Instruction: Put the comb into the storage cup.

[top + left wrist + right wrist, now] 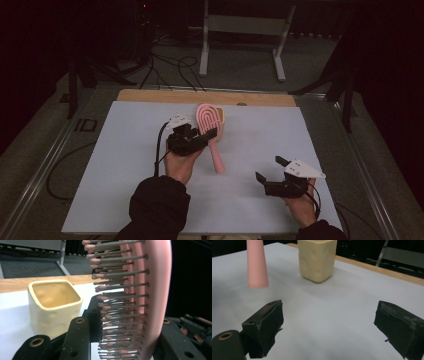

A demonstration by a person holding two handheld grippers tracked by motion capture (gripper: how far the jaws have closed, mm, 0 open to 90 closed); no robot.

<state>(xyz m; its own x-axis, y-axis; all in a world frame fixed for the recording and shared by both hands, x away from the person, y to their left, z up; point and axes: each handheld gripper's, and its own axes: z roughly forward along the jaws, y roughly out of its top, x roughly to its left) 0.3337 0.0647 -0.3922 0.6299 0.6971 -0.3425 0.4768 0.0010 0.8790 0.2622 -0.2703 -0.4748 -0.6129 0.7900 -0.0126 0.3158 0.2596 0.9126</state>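
Observation:
A pink hairbrush (209,125) is held off the white table, head up and away from me, its handle slanting down toward me. My left gripper (204,135) is shut on the brush near the base of the head. In the left gripper view the bristled head (130,297) stands upright between the jaws of my left gripper (122,322), bristles pointing left. A cream square cup (53,306) stands just behind it. My right gripper (268,168) hovers open near the front right of the table. My right gripper (332,320) has nothing between its jaws, which face the brush's handle end (257,265) and the cup (317,260).
A white sheet (125,165) covers the table, with a wooden strip (150,96) along its far edge. Beyond it on the dark floor stand a metal frame (245,25) and loose cables (165,70). Bare sheet lies to the left and right of both hands.

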